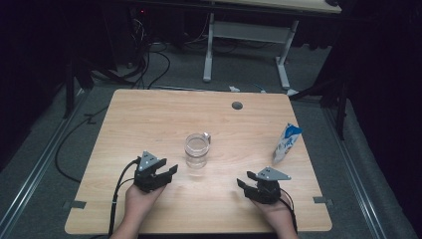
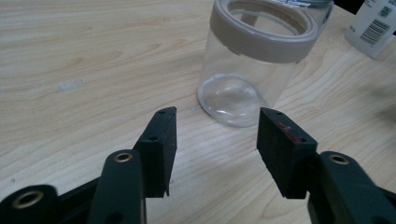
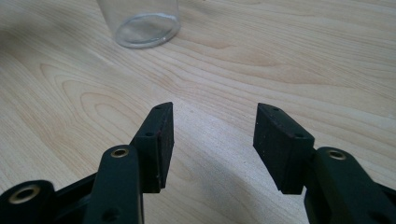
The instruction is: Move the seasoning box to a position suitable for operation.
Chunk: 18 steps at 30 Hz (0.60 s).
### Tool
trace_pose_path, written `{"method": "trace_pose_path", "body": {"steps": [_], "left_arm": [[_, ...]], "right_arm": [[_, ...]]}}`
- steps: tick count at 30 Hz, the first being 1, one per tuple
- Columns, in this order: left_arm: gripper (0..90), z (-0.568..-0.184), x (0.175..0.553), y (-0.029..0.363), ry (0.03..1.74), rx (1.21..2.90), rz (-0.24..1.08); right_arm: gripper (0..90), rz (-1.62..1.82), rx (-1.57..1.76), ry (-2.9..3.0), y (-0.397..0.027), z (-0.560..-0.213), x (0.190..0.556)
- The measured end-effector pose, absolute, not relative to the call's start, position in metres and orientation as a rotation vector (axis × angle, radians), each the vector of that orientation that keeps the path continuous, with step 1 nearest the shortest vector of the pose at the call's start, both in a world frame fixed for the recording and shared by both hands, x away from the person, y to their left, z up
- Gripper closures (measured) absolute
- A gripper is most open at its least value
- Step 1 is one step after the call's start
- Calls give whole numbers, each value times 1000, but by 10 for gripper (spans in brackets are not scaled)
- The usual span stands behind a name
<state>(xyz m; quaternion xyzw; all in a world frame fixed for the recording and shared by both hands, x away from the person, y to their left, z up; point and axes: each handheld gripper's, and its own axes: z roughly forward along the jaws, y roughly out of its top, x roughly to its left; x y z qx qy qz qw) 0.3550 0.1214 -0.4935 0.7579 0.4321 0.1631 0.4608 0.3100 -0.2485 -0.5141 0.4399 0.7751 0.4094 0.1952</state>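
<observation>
A clear glass jar [image 1: 197,150] with a beige band round its open mouth stands upright in the middle of the wooden table [image 1: 149,114]. My left gripper [image 1: 168,175] sits to the jar's lower left, pointing toward it, jaws apart and empty. In the left gripper view the jar [image 2: 254,65] stands just beyond the gripper [image 2: 216,126], apart from both pads. My right gripper [image 1: 243,180] rests near the front right of the table, open with nothing between its jaws. In the right gripper view the jar's base [image 3: 142,21] lies far ahead to the left of the gripper [image 3: 212,122].
A small white and blue carton [image 1: 287,142] stands upright at the table's right side; its barcode side [image 2: 373,25] appears behind the jar. A round grommet hole [image 1: 237,105] lies near the far edge. Cables and a desk frame [image 1: 246,45] occupy the floor beyond.
</observation>
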Motion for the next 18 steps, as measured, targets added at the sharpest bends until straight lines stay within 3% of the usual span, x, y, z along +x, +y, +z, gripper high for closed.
{"method": "trace_pose_path", "body": {"steps": [18], "left_arm": [[521, -474, 396, 104, 1069, 1868, 496]], "right_arm": [[478, 1166, 1238, 2176, -249, -514, 310]]}}
